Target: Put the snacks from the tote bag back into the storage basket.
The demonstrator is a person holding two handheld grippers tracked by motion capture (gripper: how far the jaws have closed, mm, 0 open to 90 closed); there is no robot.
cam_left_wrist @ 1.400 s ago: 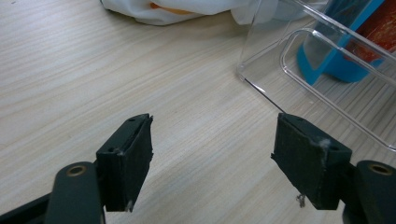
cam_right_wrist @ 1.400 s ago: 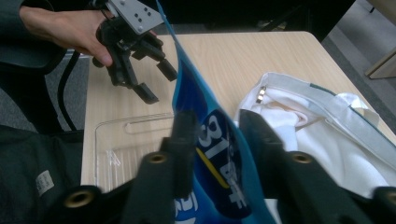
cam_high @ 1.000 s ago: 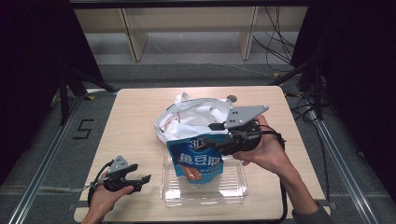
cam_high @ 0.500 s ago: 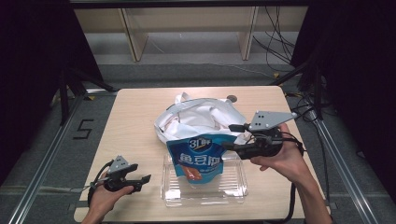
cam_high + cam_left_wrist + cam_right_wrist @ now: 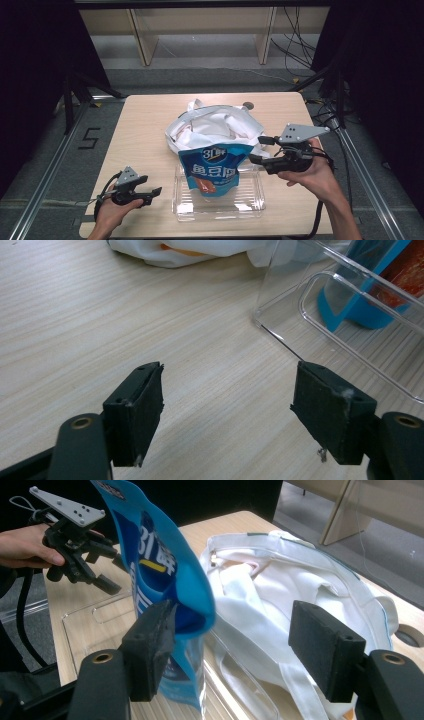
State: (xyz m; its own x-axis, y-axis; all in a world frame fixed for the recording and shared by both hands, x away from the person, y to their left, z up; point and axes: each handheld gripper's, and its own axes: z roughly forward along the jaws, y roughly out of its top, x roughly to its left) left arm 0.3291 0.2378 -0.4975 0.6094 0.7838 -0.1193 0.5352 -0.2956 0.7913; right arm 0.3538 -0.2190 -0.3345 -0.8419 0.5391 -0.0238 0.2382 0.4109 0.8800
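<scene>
One blue foil snack pouch [image 5: 216,167] stands upright in the clear plastic tray [image 5: 250,202], leaning back against the white cloth bag [image 5: 212,125]. It looks light, crinkly and slippery, likely to buckle under a squeeze; the stiffer sealed top edge seems the safest place to pinch. The right gripper [image 5: 256,150] sits just beside the pouch's upper corner, its jaws spread and just been opening, the pouch edge near one pad but unpressed. The left gripper [image 5: 152,195] rests spread and empty on the table beside the tray.
</scene>
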